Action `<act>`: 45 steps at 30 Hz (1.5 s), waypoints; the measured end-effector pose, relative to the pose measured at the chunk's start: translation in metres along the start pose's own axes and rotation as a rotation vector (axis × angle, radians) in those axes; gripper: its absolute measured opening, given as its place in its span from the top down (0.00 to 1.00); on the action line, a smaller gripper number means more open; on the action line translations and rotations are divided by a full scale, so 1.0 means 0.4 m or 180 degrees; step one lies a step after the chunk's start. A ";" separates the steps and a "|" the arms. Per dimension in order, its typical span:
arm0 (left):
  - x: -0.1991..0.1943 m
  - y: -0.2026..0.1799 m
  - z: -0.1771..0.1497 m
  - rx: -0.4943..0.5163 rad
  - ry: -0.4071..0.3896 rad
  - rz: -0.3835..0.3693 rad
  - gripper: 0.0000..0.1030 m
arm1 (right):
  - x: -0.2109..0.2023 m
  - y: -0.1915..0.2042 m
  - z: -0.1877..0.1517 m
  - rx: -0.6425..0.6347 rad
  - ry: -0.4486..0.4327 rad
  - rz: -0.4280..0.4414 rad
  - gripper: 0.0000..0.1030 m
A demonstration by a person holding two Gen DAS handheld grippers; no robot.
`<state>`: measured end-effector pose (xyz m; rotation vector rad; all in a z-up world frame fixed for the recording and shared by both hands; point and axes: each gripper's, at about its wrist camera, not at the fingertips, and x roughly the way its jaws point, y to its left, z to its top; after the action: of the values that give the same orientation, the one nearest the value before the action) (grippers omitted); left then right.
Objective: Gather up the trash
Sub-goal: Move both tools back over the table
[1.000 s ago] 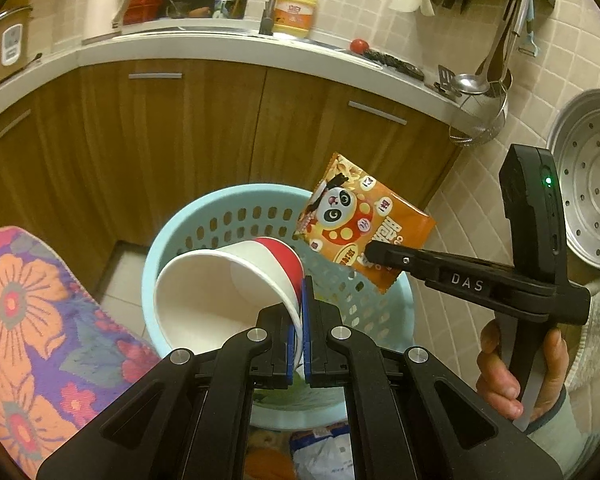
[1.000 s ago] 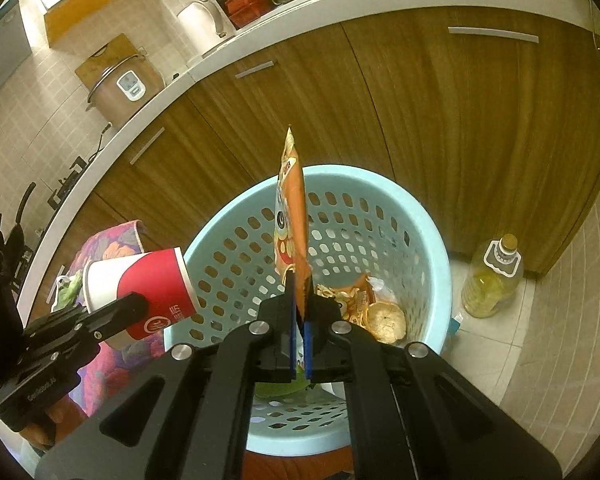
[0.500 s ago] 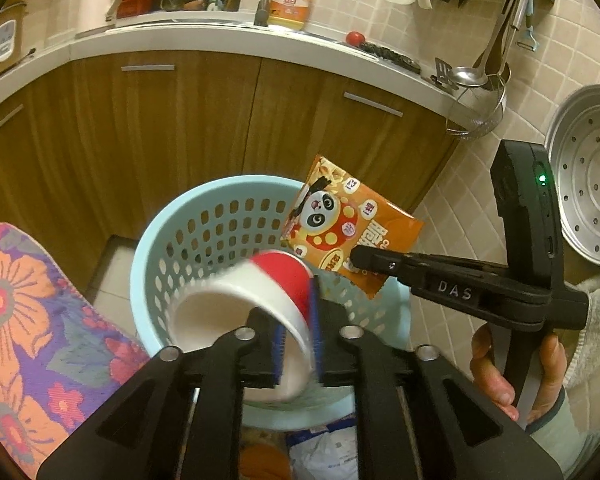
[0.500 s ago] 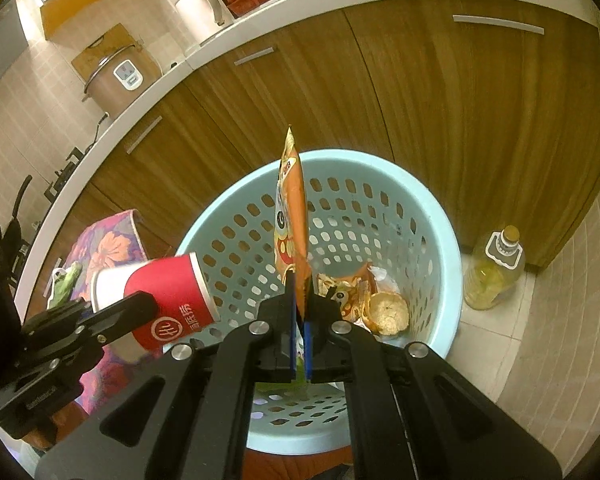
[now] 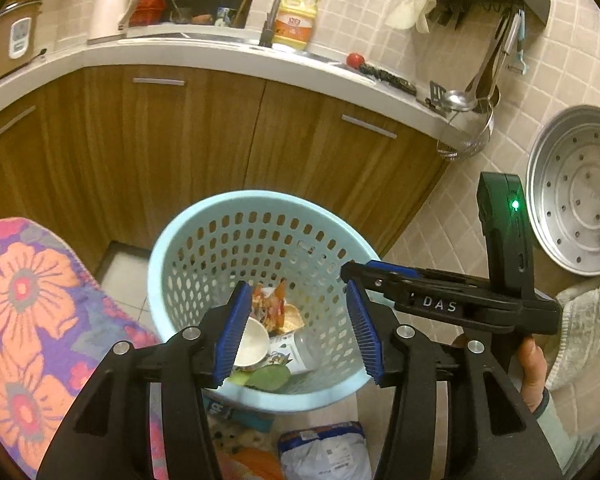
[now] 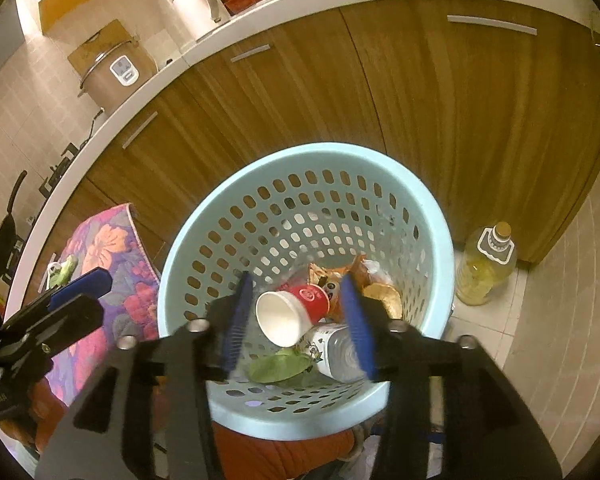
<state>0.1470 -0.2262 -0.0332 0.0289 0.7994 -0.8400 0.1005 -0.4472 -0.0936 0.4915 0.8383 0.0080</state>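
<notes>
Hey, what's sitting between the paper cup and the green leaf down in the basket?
Nothing. In the right wrist view the paper cup sits directly above the green leaf inside the basket, its white rim about touching it.

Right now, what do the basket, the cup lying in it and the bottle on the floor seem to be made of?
Basket: light blue moulded plastic, matte, with rows of punched holes in a smooth wall. Cup: probably paper, red printed outside, plain white inside, thin rolled rim. Bottle: clear plastic by the look, though glass cannot be ruled out; yellow liquid shows through.
</notes>
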 end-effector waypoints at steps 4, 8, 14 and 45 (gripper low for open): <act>-0.047 0.013 -0.002 -0.0038 -0.0110 0.0054 0.53 | -0.016 0.018 -0.001 -0.0037 -0.0040 0.0041 0.57; -0.103 0.021 -0.009 -0.0087 -0.0248 0.0137 0.53 | -0.040 0.063 0.000 -0.0170 -0.0118 0.0124 0.57; -0.201 0.050 -0.027 -0.0211 -0.0463 0.0277 0.53 | -0.078 0.189 0.012 -0.0517 -0.0259 0.0323 0.57; -0.723 0.475 -0.329 -0.1312 -0.0861 0.1421 0.23 | 0.131 0.918 -0.101 -0.1791 0.0279 0.0955 0.44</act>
<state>0.0779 0.1354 0.0059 -0.2587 0.6620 -0.2401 0.1744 -0.0939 0.0006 0.0806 0.7994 0.5316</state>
